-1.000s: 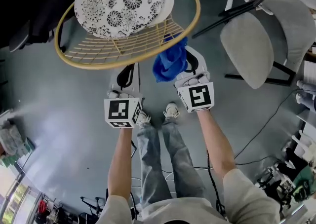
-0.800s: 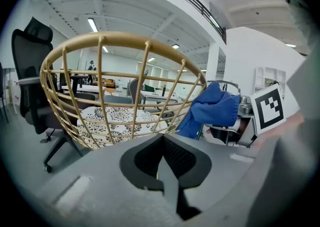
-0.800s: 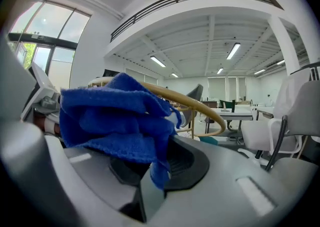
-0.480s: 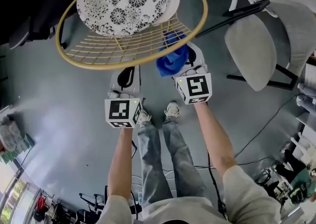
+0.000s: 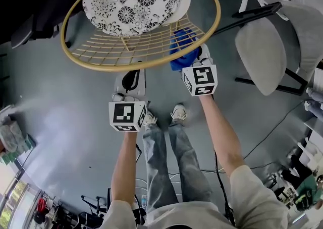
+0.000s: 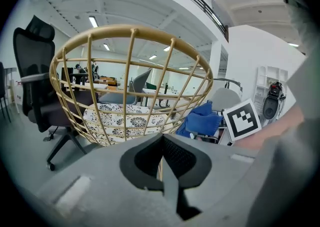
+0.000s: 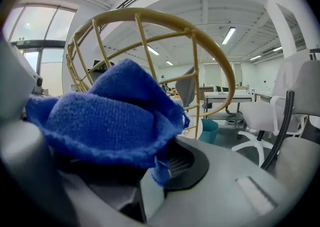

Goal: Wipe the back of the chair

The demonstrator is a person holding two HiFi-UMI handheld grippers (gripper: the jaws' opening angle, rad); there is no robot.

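The right claw (image 5: 194, 57), pinching the cloth (image 5: 182, 51), has pushed toward 12 o'clock. The cloth now lies against the chair's (image 5: 146, 46) wire back, so wiping looks begun. At its 9 o'clock, the left claw (image 5: 130, 77) clamps a chair spoke.

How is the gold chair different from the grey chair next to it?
The gold chair has a see-through back of thin bars; the grey chair has solid padding. The gold chair carries a flowery cushion; the grey chair is plain. The right gripper holds a blue cloth at the gold chair; nothing touches the grey chair. Both stand on the grey floor.
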